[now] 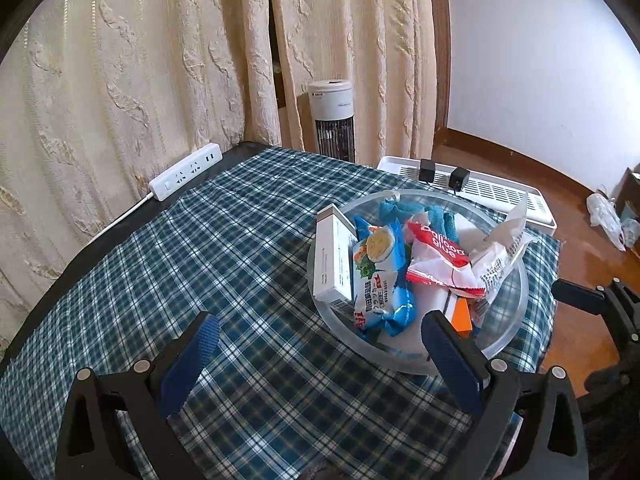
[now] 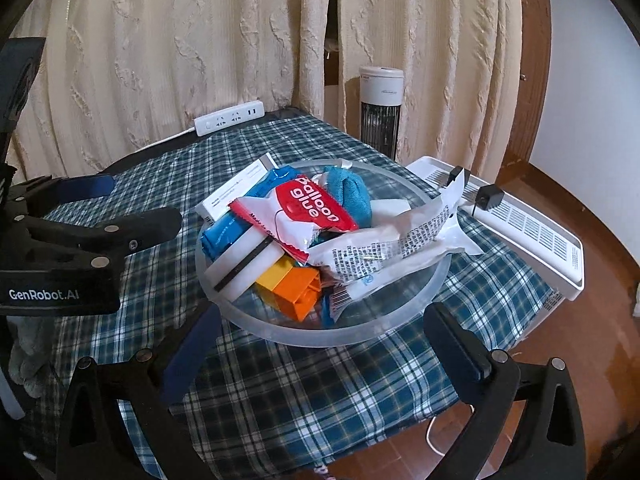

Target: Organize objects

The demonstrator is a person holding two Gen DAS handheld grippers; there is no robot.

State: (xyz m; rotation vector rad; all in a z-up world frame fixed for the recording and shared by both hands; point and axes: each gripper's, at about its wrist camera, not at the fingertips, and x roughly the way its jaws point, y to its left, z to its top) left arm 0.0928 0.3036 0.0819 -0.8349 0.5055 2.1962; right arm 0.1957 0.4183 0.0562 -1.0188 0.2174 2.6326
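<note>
A translucent round bowl (image 2: 320, 336) stands on the plaid tablecloth (image 2: 280, 392). Piled in it are a white box (image 2: 236, 192), a red and white "Balloon glue" packet (image 2: 308, 208), a white printed wrapper (image 2: 392, 248), a blue cloth (image 2: 352, 192), an orange block (image 2: 296, 292) and a yellow one (image 2: 276, 272). My right gripper (image 2: 322, 320) is open wide just before the bowl's near rim, holding nothing. My left gripper (image 1: 324, 340) is open at the bowl's (image 1: 400, 364) left front, over the cloth. A blue snack packet (image 1: 380, 276) lies beside the box (image 1: 334, 264).
A white power strip (image 1: 186, 176) lies at the table's far edge by the cream curtain. Behind the table stand a white tower fan (image 1: 332, 120) and a white panel heater (image 1: 492, 192) with two black adapters. Wooden floor lies to the right, with a plastic bag (image 1: 604, 216).
</note>
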